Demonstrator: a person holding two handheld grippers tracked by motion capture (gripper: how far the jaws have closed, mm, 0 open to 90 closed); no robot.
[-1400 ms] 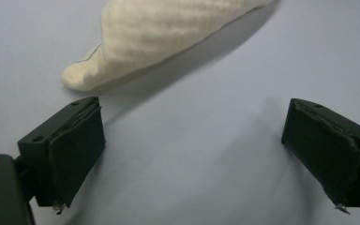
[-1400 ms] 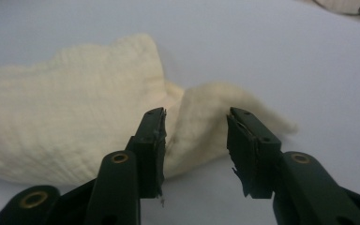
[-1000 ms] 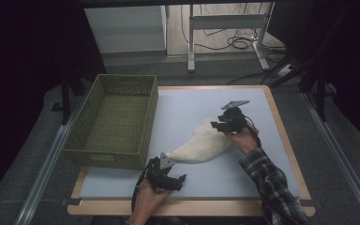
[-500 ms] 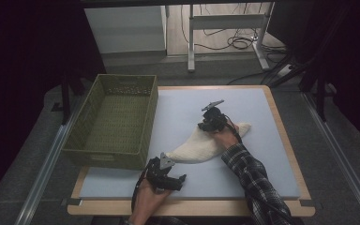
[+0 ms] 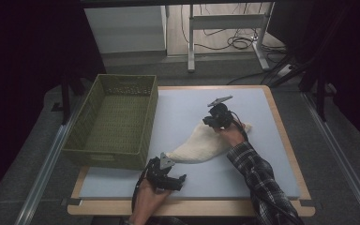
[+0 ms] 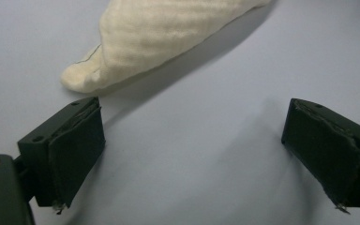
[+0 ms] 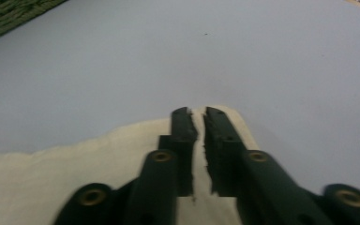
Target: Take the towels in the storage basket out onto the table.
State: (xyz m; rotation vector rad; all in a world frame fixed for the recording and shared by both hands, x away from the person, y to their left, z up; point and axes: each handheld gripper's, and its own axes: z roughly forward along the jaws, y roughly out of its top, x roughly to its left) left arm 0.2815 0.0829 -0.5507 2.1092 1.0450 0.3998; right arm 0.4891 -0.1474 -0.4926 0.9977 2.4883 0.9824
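Cloth [image 7: 98,159] pinched in right gripper [image 7: 198,123], jaws just closing, per its own view | left gripper [image 6: 192,154] wide open, holding nothing | basket [image 5: 98,150] looks empty from high view

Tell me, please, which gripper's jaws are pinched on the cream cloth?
The right gripper: its jaws are nearly shut on the cream cloth; the left gripper stands open beside it.

Left claw [image 5: 174,180] held low at near edge of worktop [image 5: 262,154], jaws spread wide, nothing between. Left hand [image 5: 146,199] gripping from below, wrist level. Right claw [image 7: 198,126] reached forward over mid worktop on extended plaid sleeve [image 5: 262,183], jaws just closing, nearly together, thin fold of cream cloth [image 7: 75,173] pinched between.
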